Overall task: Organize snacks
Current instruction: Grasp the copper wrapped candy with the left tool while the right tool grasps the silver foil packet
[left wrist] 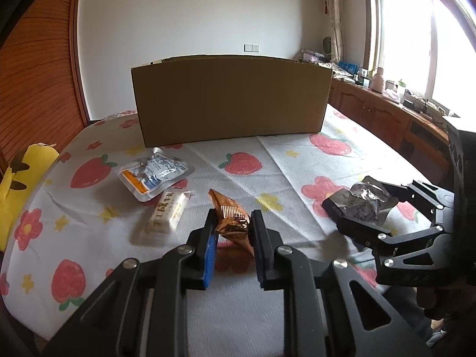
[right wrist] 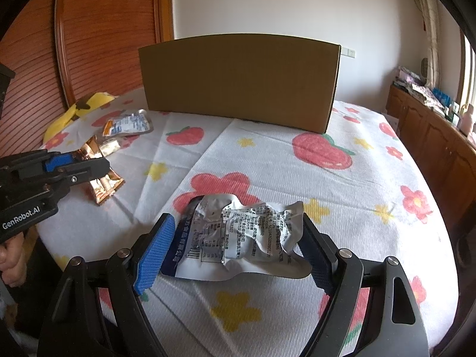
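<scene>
Two grippers: the left gripper (left wrist: 232, 229), marked "GenRobot.AI", pinches a copper foil packet (left wrist: 230, 215); the right gripper (right wrist: 238, 238) clasps a crumpled silver pouch (right wrist: 238, 238) with small unreadable print.

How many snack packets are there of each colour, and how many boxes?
Copper-gold packet: 1
Silver-grey packets: 2
White packet: 1
Cardboard box: 1
Total: 5 things, 4 of them snacks

Snack packets (left wrist: 154, 175) before box (left wrist: 232, 101)
</scene>
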A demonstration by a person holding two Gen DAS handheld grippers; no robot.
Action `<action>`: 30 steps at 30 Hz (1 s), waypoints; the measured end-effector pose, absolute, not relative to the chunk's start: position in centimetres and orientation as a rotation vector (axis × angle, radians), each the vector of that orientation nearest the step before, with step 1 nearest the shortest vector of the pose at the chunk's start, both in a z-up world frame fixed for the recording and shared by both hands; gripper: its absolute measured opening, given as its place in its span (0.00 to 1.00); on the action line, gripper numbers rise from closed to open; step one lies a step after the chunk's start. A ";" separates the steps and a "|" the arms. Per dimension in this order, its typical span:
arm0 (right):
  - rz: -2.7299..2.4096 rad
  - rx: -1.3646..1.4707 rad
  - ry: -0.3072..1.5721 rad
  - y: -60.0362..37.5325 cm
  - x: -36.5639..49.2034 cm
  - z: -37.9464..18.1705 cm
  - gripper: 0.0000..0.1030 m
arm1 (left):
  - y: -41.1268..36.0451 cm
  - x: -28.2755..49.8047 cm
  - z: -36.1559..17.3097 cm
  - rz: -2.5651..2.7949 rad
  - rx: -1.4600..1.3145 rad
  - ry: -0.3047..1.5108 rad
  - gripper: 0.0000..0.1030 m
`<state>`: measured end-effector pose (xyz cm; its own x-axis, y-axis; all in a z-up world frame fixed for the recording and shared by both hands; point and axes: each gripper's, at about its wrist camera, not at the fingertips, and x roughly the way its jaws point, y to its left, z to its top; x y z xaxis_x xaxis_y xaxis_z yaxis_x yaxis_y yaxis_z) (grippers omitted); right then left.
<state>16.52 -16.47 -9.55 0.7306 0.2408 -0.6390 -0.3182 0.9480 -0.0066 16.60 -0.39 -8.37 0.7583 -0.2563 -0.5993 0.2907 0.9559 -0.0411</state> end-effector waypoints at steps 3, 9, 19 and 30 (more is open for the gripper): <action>0.310 -0.119 0.689 -16.5 16.4 -9.6 0.81 | -0.4 16.2 -8.2 -0.298 0.051 0.638 0.19; 0.300 -0.109 0.686 -16.7 16.2 -9.4 0.75 | -0.4 15.7 -7.9 -0.300 0.036 0.626 0.19; 0.327 -0.009 0.687 -18.2 15.9 -8.9 0.59 | 0.0 15.2 -7.7 -0.299 0.021 0.617 0.19; 0.346 0.039 0.680 -18.7 15.6 -7.7 0.40 | 0.3 14.7 -7.0 -0.291 0.016 0.597 0.19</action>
